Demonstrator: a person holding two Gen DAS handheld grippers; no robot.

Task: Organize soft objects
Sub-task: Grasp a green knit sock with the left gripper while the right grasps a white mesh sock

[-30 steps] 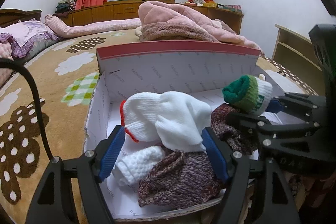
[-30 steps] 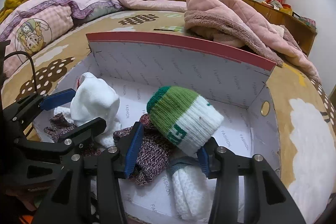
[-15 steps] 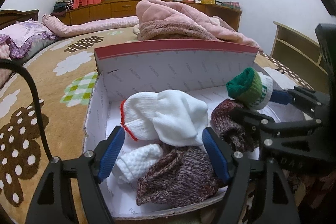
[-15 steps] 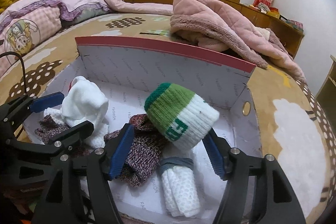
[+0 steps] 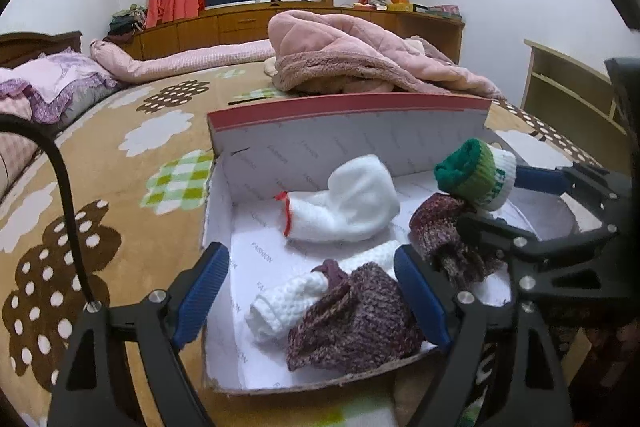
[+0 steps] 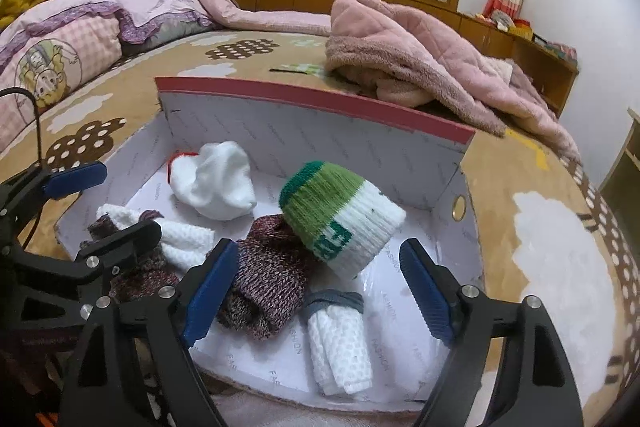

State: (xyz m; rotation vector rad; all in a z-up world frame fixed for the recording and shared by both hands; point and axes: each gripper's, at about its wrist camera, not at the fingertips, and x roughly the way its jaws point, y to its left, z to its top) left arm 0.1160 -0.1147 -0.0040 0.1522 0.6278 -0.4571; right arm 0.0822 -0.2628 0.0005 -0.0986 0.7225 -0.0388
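box (image 6: pixel 312 131) on bed (image 6: pixel 532 227) | socks (image 6: pixel 340 215) in box | blanket (image 6: pixel 420 67) behind box | pillows (image 6: pixel 72 39) far left

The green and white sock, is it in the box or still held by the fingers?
In the box. The green and white sock lies on a maroon sock inside the box, clear of the right gripper, whose jaws have just been opening.

The box (image 6: pixel 304 131) is white inside with grey "FASHION" lettering and a red top edge. One sock (image 5: pixel 344 207) is white with a red cuff. The roll (image 6: pixel 340 219) is banded dark green, light green and white, with a green mark. Two knits (image 6: pixel 268 275) are mottled maroon. The waffle cloth (image 6: pixel 340 351) is white with a grey band. The bedspread (image 5: pixel 120 187) is tan with white clouds and brown dotted clouds. Gripper pads (image 6: pixel 424 291) are blue.
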